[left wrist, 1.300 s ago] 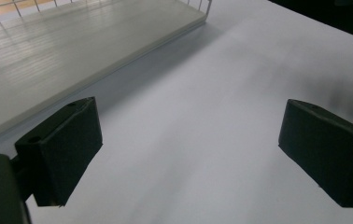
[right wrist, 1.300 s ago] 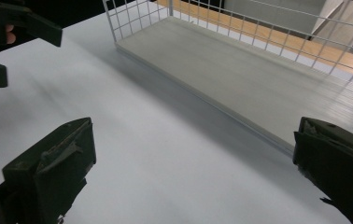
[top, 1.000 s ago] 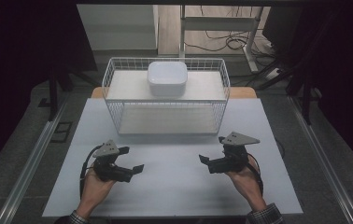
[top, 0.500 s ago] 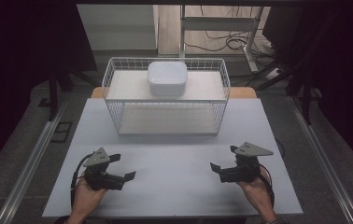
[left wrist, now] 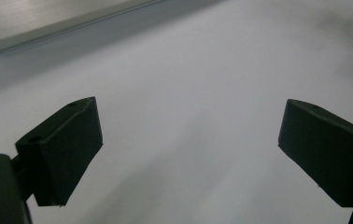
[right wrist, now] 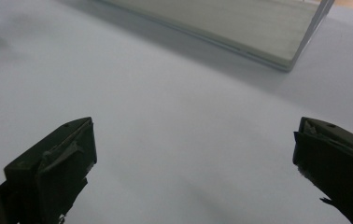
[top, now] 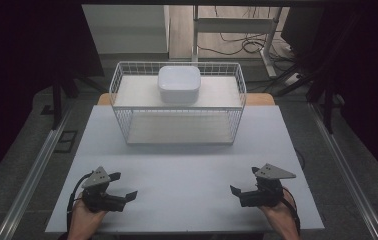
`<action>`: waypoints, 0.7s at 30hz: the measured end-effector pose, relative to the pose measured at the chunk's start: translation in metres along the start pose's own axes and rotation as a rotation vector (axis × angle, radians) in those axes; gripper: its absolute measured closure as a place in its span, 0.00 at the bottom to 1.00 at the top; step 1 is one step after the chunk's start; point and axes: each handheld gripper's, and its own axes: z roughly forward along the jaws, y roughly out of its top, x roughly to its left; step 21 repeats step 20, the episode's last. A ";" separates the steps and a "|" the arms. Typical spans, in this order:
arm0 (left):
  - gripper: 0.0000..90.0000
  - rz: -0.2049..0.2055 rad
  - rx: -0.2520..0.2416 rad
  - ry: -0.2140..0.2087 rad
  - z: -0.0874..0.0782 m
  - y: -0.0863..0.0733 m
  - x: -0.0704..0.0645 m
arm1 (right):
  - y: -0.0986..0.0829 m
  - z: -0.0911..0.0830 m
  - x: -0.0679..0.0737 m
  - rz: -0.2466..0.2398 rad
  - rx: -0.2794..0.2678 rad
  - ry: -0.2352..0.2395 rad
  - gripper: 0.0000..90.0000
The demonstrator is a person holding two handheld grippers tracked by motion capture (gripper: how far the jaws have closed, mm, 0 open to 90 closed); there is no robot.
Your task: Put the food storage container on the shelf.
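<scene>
resting low near the table's (top: 187, 170) near edge, left gripper (top: 125, 192) jaws spread wide on nothing, right gripper (top: 238, 192) likewise spread and empty, well apart — ahead of both, wire basket (top: 127, 120), white container (top: 179, 84) on top — beyond reach

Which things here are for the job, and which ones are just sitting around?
For the job:
- white container, resting on top of the wire basket
- left gripper, open, holding nothing
- right gripper, open, holding nothing

Just sitting around:
- white table
- cables on the floor behind
- metal stand behind the table
</scene>
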 end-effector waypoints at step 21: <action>0.06 -0.040 0.097 -0.007 0.010 -0.017 0.003 | -0.033 0.011 0.005 -0.003 0.180 -0.010 0.00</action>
